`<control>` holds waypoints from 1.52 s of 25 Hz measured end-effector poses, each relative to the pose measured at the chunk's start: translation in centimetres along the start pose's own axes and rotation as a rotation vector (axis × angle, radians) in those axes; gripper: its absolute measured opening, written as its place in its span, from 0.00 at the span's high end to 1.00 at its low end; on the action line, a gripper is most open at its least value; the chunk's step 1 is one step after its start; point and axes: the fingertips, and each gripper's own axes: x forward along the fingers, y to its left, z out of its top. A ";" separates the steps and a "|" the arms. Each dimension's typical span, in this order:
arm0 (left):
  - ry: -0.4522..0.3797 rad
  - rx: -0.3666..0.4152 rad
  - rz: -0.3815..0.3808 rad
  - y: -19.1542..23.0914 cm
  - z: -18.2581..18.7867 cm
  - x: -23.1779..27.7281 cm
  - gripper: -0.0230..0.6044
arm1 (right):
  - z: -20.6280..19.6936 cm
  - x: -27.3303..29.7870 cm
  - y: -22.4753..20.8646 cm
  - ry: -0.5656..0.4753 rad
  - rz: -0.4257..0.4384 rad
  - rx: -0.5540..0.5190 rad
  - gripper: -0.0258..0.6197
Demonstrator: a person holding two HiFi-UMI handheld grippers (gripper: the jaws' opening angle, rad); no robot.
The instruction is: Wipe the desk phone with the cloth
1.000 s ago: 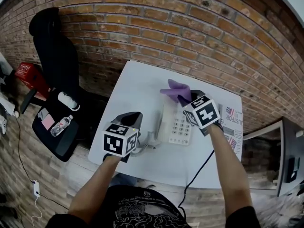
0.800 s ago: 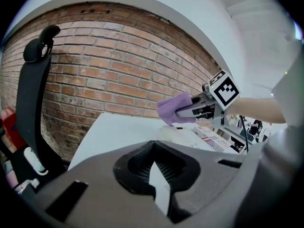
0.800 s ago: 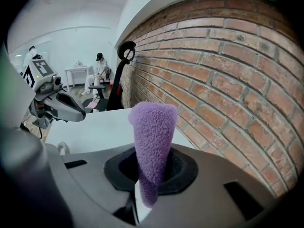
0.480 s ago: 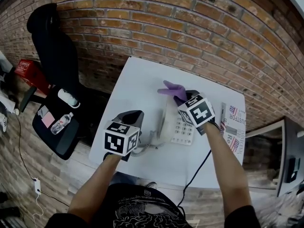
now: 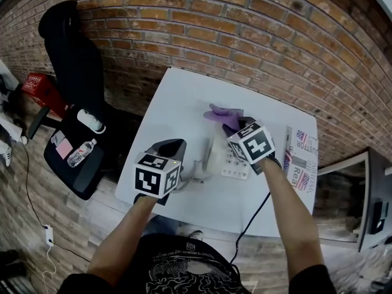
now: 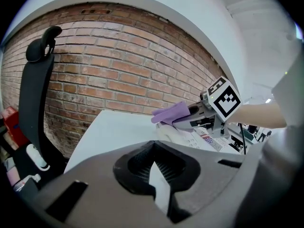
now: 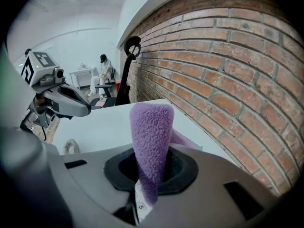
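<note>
The white desk phone (image 5: 233, 161) sits mid-table, its keypad facing up. My right gripper (image 5: 236, 126) is shut on a purple cloth (image 5: 222, 115), which lies over the phone's far end. From the right gripper view the cloth (image 7: 149, 137) stands up between the jaws, with a keypad key just below it. My left gripper (image 5: 184, 177) is beside the phone's left edge, shut on the pale handset (image 5: 197, 170), held off the cradle. A white sliver of the handset (image 6: 157, 186) shows between its jaws. The coiled cord (image 7: 71, 146) rests on the table.
A printed box (image 5: 300, 158) lies along the white table's (image 5: 177, 103) right edge. A black office chair (image 5: 70, 60) with a water bottle (image 5: 79, 154) on its seat stands to the left. The brick wall (image 5: 245, 35) runs behind the table. A black cable (image 5: 251, 219) hangs from my right gripper.
My right gripper has slid a little to the left over the phone's far end, taking the cloth with it. The left gripper has stayed almost in place.
</note>
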 end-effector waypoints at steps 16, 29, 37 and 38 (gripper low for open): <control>-0.020 -0.014 0.026 -2.1 -1.5 -2.5 0.96 | -2.0 -2.3 4.7 -0.029 0.053 -0.001 0.89; -0.041 -0.016 0.037 -4.1 -2.2 -4.2 0.96 | -4.8 -3.7 9.3 -0.028 0.115 0.008 0.89; -0.042 -0.012 0.044 -4.8 -2.8 -5.0 0.96 | -6.6 -3.9 11.8 -0.013 0.147 0.005 0.89; -0.042 -0.013 0.045 -4.9 -2.9 -5.1 0.96 | -6.8 -4.0 12.1 -0.011 0.153 0.007 0.89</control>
